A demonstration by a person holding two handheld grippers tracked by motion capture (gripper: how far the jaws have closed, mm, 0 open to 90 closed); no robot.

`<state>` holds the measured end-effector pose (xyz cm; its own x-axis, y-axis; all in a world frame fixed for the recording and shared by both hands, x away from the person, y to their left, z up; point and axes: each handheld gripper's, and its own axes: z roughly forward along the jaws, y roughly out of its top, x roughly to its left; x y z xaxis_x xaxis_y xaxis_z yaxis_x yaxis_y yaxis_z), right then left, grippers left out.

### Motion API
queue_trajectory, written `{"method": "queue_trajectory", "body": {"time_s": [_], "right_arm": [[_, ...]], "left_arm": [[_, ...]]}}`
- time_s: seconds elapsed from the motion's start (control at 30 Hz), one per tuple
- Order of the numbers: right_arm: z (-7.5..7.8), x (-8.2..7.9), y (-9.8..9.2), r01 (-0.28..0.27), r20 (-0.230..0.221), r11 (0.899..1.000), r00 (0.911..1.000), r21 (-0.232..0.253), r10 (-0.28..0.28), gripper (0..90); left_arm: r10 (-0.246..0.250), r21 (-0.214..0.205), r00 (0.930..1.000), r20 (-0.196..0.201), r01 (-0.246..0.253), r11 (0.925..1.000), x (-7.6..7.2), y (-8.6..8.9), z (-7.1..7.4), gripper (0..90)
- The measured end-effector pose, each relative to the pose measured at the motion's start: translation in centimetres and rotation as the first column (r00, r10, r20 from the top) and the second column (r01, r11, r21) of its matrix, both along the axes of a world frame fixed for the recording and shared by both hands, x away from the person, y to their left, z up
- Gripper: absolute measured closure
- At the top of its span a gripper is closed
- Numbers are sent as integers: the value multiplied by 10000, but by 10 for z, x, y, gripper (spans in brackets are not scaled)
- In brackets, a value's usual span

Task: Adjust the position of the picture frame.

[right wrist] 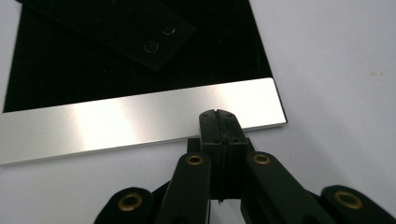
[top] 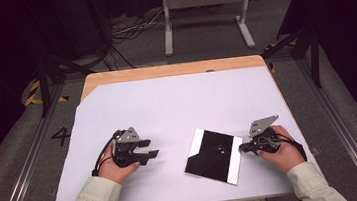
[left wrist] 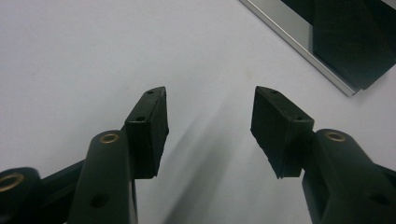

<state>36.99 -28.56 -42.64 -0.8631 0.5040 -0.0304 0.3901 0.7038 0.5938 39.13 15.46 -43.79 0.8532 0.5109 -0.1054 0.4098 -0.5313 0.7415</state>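
Observation:
A flat black board with a silver strip along one edge (top: 213,155) lies on the white table sheet (top: 167,111), slightly turned. A black flap with two snap buttons (right wrist: 154,39) lies on it. My right gripper (top: 244,147) sits at the board's right side, shut, its tips (right wrist: 218,116) right at the silver strip (right wrist: 140,123) with nothing between them. My left gripper (top: 152,149) rests to the left of the board, open and empty, its pads (left wrist: 149,126) apart over the sheet. A corner of the board (left wrist: 345,42) lies ahead of it to the right.
The wooden table edge (top: 163,71) runs along the back of the sheet. Beyond it on the floor stand a grey metal frame (top: 205,12) and loose cables (top: 129,33). Dark frame legs flank both sides.

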Motion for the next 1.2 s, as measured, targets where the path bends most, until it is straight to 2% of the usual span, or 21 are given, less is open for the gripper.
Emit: {"method": "queue_trajectory", "body": {"time_s": [0.07, 0.13, 0.53, 0.83, 1.2], "right_arm": [[0, 1, 2, 48, 94, 10000, 9999, -6, -48, 900], [-2, 6, 9, 134, 387, 9999, 9992, 10, -134, 900], [-8, 20, 28, 494, 960, 9981, 9940, 364, -527, 900], [-12, 28, 32, 591, 960, 9952, 9932, 777, -665, 900], [-12, 30, 38, 566, 1078, 9954, 9921, 771, -647, 900]], "left_arm": [[-5, 3, 10000, -2, 5, 10000, 0, 0, 0, 470], [-22, 15, 10000, 42, 22, 10000, 0, 0, 1, 469], [-19, 30, 10000, -10, 19, 10000, 1, -1, -1, 466], [-115, -26, 9999, -21, 115, 9999, 3, -5, 0, 463], [-189, 5, 9998, -98, 189, 9998, 3, -7, -2, 463]]}}
